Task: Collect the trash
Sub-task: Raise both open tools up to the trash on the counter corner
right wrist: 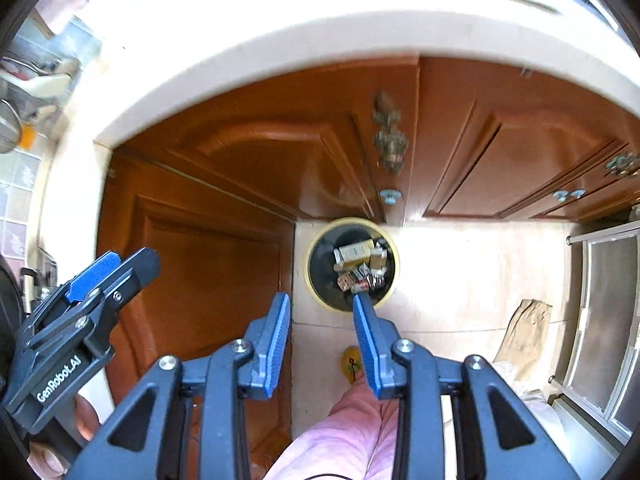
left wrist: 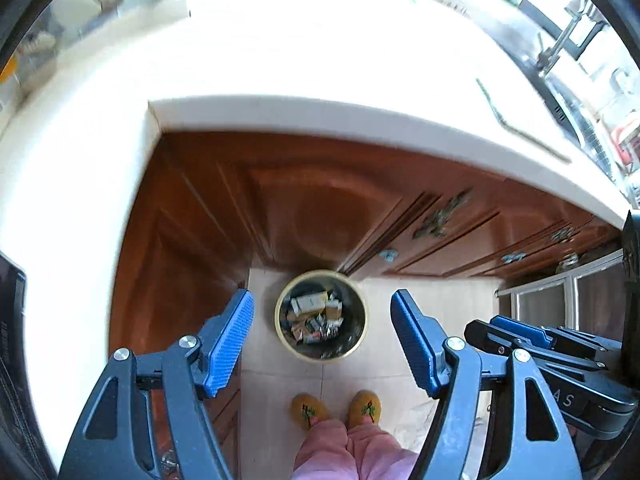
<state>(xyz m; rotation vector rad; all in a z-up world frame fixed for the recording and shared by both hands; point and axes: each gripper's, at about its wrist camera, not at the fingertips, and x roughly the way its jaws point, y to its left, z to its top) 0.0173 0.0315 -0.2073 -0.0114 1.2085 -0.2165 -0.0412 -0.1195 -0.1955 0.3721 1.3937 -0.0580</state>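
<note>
A round bin with a yellow rim (left wrist: pixel 320 315) stands on the floor at the foot of the wooden cabinets, with several small boxes and wrappers inside; it also shows in the right wrist view (right wrist: pixel 352 264). My left gripper (left wrist: pixel 322 312) is open and empty, held high above the bin. My right gripper (right wrist: pixel 322 304) is open and empty too, also above the bin. Each gripper shows in the other's view: the right gripper at the right edge (left wrist: pixel 516 332), the left gripper at the left edge (right wrist: pixel 116 268).
A white countertop (left wrist: pixel 280 60) runs along the top, with a sink and tap (left wrist: pixel 560 48) at the right. Brown cabinet doors (right wrist: pixel 280 152) stand below it. The person's yellow slippers (left wrist: pixel 336 408) and pink trousers are on the tiled floor. A brown paper bag (right wrist: pixel 524 332) lies at right.
</note>
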